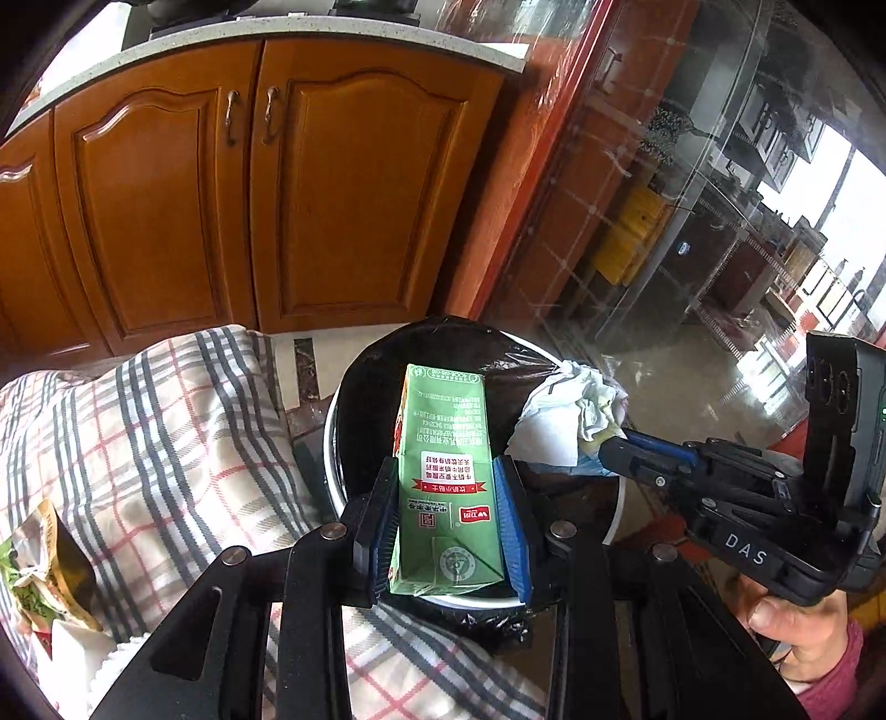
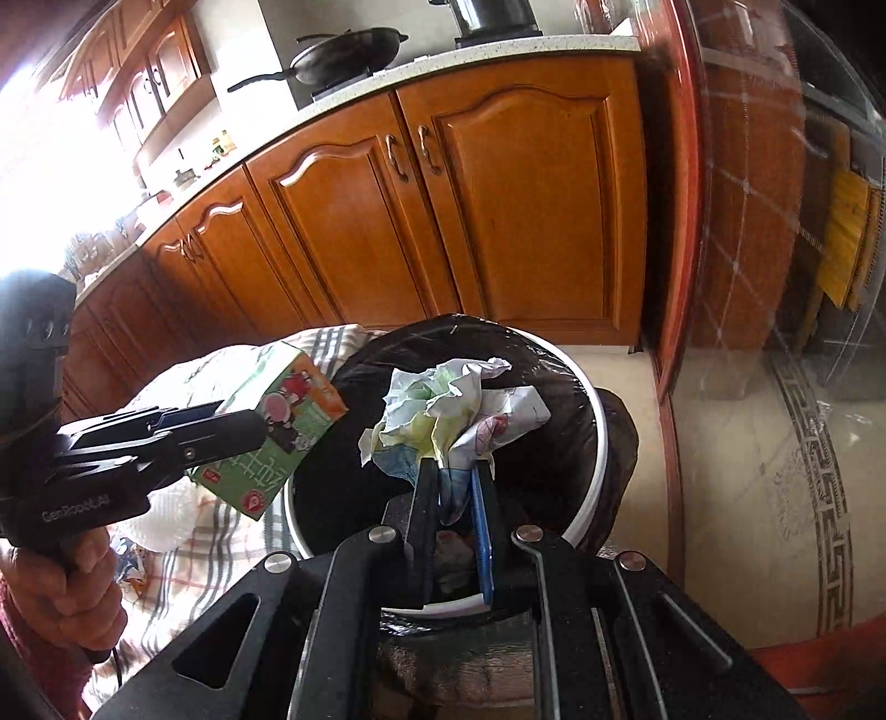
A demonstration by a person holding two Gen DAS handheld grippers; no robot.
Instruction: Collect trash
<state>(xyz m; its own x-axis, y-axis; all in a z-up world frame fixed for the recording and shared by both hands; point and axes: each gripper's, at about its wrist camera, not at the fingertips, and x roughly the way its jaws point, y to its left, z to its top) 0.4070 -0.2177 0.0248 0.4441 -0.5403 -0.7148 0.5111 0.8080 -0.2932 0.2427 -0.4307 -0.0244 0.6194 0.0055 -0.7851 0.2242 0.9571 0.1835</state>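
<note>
Two grippers hang over the bin (image 1: 354, 421), white-rimmed and lined with a black bag. The left gripper (image 1: 451, 515) clamps a green carton (image 1: 443, 471); the right gripper (image 2: 457, 509) pinches a crumpled paper wad (image 2: 443, 410). Only the left view shows a snack wrapper (image 1: 39, 576) on the checked cloth (image 1: 166, 421) and "DAS" on the other tool. Only the right view shows the carton's cartoon side, "GenRobot.AI" lettering, and a wok (image 2: 343, 52) on the counter (image 2: 498, 58). Carton print is unreadable.
</note>
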